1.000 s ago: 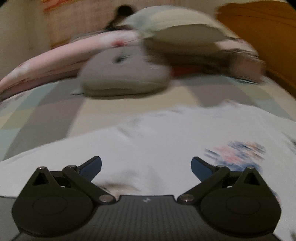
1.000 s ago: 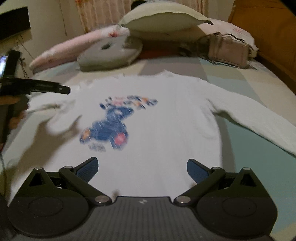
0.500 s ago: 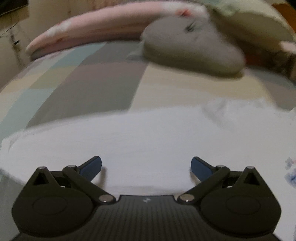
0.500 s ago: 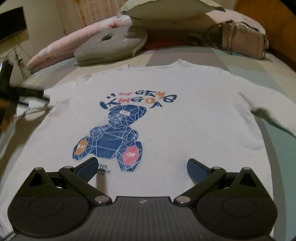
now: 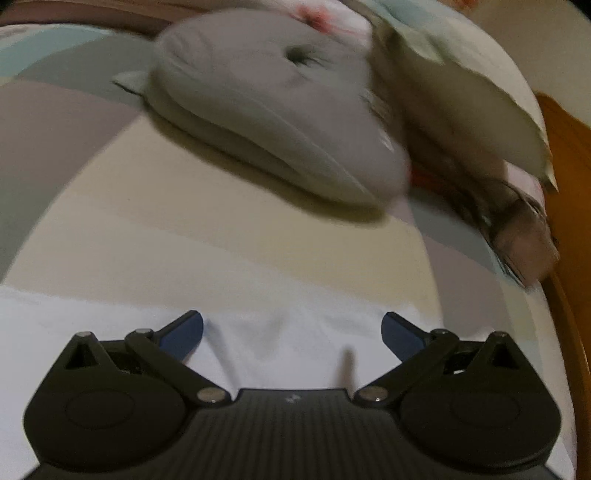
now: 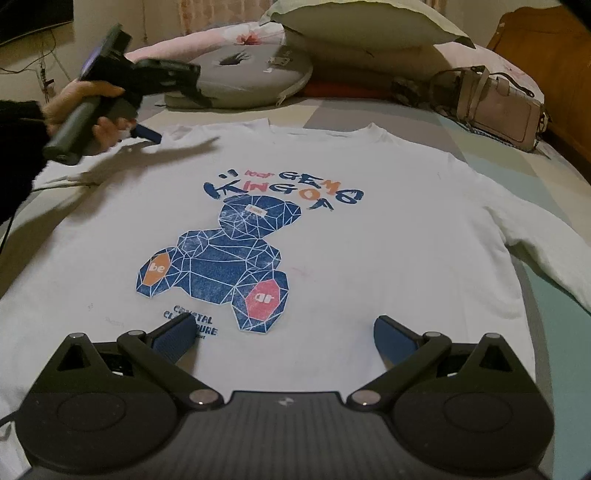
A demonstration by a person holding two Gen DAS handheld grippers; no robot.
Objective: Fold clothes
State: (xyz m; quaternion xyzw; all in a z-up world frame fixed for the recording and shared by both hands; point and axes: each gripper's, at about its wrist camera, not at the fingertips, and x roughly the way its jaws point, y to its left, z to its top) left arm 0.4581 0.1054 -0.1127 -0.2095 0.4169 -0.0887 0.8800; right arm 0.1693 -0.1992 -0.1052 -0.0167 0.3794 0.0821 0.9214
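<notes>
A white long-sleeved shirt (image 6: 369, 258) with a blue bear print lies flat, front up, on the bed. My right gripper (image 6: 284, 334) is open, low over the shirt's hem below the print. The left gripper (image 6: 147, 133), held by a hand, hovers over the shirt's left shoulder near the collar. In the left wrist view the left gripper (image 5: 291, 330) is open over the white shirt edge (image 5: 280, 332), with nothing between its fingers.
A grey round cushion (image 6: 251, 79), pillows (image 6: 362, 26) and a beige handbag (image 6: 495, 107) crowd the head of the bed. The same grey cushion (image 5: 273, 107) fills the left wrist view. A wooden headboard (image 6: 546, 40) stands at the right. The patchwork bedsheet (image 6: 554, 325) shows around the shirt.
The left gripper has swung from the left sleeve toward the shirt's shoulder and collar. The right gripper has dropped closer to the hem.
</notes>
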